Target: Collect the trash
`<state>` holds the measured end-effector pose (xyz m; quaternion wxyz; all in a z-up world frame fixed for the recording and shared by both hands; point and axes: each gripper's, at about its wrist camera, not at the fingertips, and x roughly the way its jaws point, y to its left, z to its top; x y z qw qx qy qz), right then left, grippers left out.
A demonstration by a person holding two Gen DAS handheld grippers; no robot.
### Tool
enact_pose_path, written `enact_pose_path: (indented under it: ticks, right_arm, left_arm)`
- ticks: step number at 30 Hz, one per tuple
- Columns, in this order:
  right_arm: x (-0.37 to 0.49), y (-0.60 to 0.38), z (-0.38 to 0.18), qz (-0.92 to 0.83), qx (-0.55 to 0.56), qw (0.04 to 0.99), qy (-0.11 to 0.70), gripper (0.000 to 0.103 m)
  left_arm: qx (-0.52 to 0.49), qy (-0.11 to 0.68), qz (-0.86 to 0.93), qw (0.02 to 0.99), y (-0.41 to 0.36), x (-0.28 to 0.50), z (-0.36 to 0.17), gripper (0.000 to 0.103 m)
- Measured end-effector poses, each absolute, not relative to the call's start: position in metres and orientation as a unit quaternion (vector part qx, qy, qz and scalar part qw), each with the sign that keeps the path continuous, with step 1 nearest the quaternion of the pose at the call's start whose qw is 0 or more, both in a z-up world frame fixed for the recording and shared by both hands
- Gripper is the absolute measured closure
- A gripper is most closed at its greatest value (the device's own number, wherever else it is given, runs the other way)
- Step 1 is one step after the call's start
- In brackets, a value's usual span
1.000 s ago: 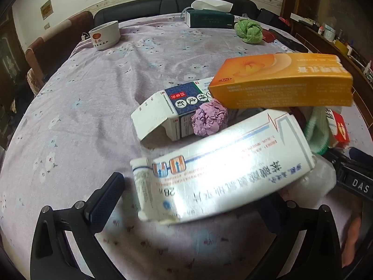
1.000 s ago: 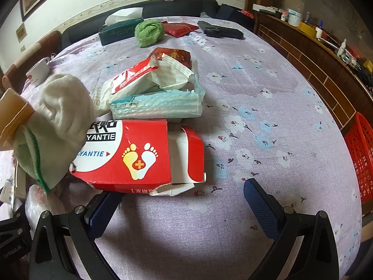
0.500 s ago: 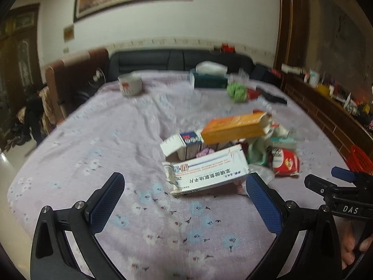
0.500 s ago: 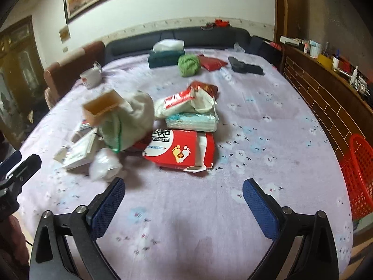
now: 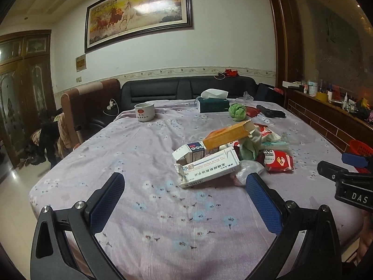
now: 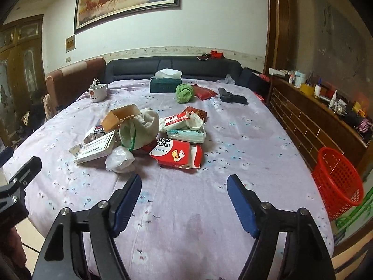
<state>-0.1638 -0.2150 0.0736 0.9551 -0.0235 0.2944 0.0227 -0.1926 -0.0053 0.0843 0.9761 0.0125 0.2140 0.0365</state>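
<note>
A heap of trash lies mid-table on the lilac floral cloth: a white medicine box (image 5: 211,166) (image 6: 94,150), an orange carton (image 5: 227,134) (image 6: 122,115) propped on top, a pale cloth bag (image 6: 139,128), a crumpled clear plastic bag (image 6: 120,159) and a torn red foot-patch box (image 6: 178,154) (image 5: 278,159). My left gripper (image 5: 184,200) stands open, near the front edge, short of the white box. My right gripper (image 6: 184,200) is open too, pulled back from the red box. Neither holds anything.
A red mesh basket (image 6: 336,180) stands on the floor off the table's right edge. At the far end sit a white mug (image 5: 144,111), a green tissue box (image 6: 165,84), a green cloth ball (image 6: 184,92) and a black object (image 6: 232,98). A wooden sideboard runs along the right.
Both grippers have drawn back and risen from close over the pile to the table's near edge, so the whole table and room show. The trash has not moved.
</note>
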Motion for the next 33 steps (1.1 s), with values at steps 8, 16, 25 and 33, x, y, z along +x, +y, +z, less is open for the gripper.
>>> enact_pose_path:
  ticks: [8,16,25,33]
  right_arm:
    - [-0.16,-0.216,0.069,0.013,-0.033,0.956,0.29,0.034]
    - [-0.161,-0.215,0.066,0.015,-0.034,0.955,0.294,0.034]
    - [-0.158,-0.214,0.065,0.014,-0.037,0.954,0.297,0.034]
    - [-0.157,-0.213,0.062,0.016,-0.036,0.953,0.302,0.034]
  left_arm:
    - [0.018,0.22,0.033,0.975,-0.01,-0.187,0.079,0.0]
    - [0.022,0.23,0.022,0.973,-0.012,-0.187,0.075,0.0]
    - [0.027,0.235,0.013,0.972,-0.015,-0.184,0.074,0.0]
    - [0.029,0.238,0.007,0.971,-0.015,-0.182,0.072,0.0]
